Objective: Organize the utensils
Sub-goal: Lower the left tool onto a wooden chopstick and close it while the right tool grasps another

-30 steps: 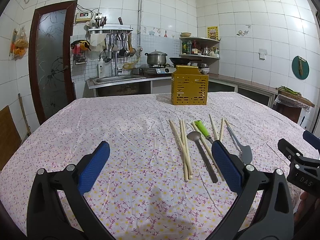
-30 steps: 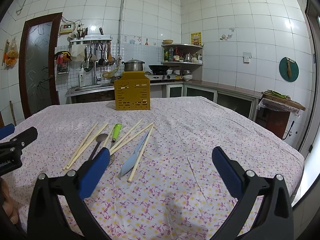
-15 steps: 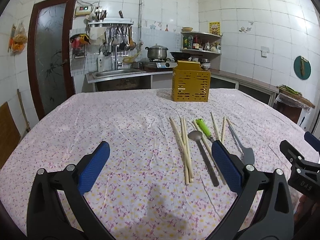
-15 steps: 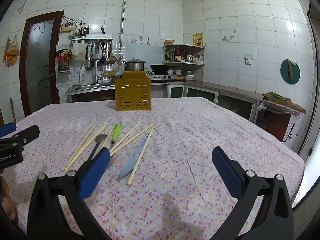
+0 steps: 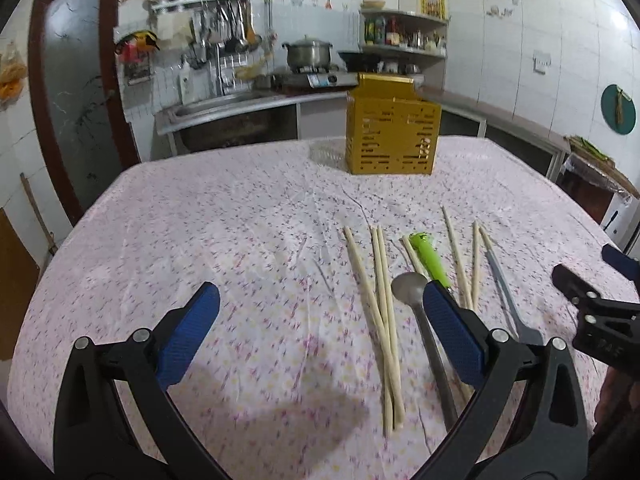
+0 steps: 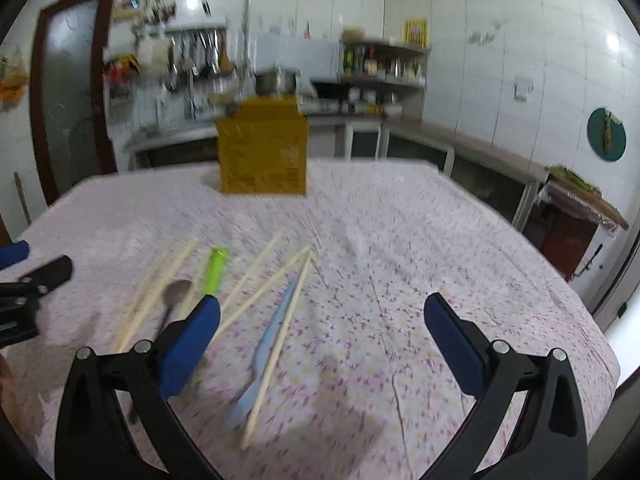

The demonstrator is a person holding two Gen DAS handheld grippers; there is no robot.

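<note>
The left gripper and right gripper both hang wide open over the table, holding nothing. The chopsticks, spoon, green-handled tool and blue knife lie loose on the flowered cloth, close together, some crossing. The spoon passes under the left gripper's right finger. The yellow holder stands upright near the far edge, well apart from them. Bare cloth stretches left of the chopsticks and right of the knife.
</note>
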